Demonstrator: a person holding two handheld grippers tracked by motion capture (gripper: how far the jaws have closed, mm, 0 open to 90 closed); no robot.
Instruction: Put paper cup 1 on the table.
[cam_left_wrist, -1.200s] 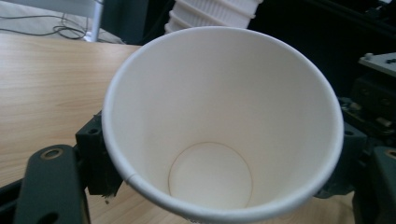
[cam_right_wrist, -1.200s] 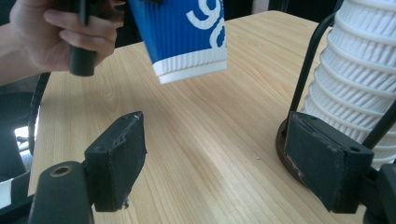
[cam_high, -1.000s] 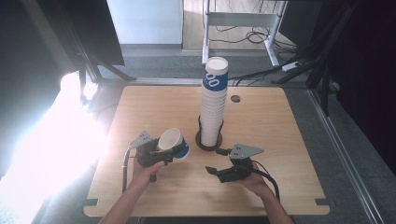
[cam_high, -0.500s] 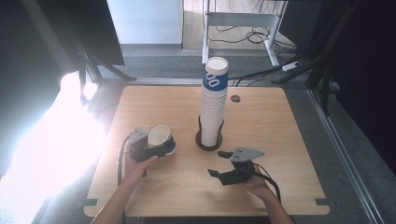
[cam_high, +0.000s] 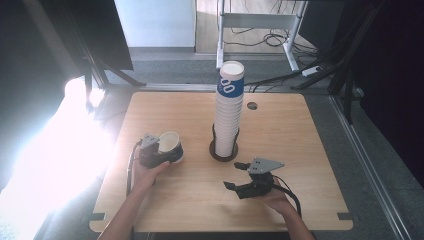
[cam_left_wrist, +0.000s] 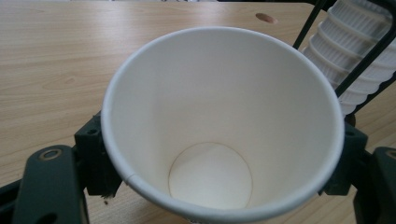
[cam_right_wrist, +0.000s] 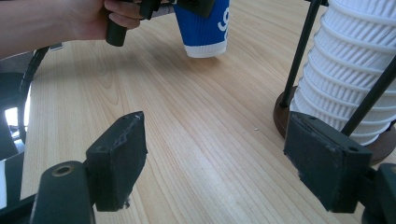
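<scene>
1. While the right gripper (cam_high: 243, 185) waits with its jaws apart and nothing between them, low over the wooden table (cam_high: 300, 150), the left gripper (cam_high: 159, 152) stays clenched on a single paper cup (cam_high: 170, 145).
2. That cup, blue outside and white inside, now sits near the table's left side, clear of the tall stack of paper cups (cam_high: 229, 107) in its black wire holder (cam_high: 223, 150).
3. A second ago the cup was just beside the stack; the left hand has since carried it leftward and lower.
4. Seen from the right gripper view, the cup's base (cam_right_wrist: 205, 50) hangs just above the wood, slightly tilted, not yet resting on it.
5. Looking along the left gripper view, the cup (cam_left_wrist: 219, 116) is open-mouthed and empty, with the jaws pressing its sides.
6. Judging from this, one cup has been separated, and setting it down looks like the step at hand.
</scene>
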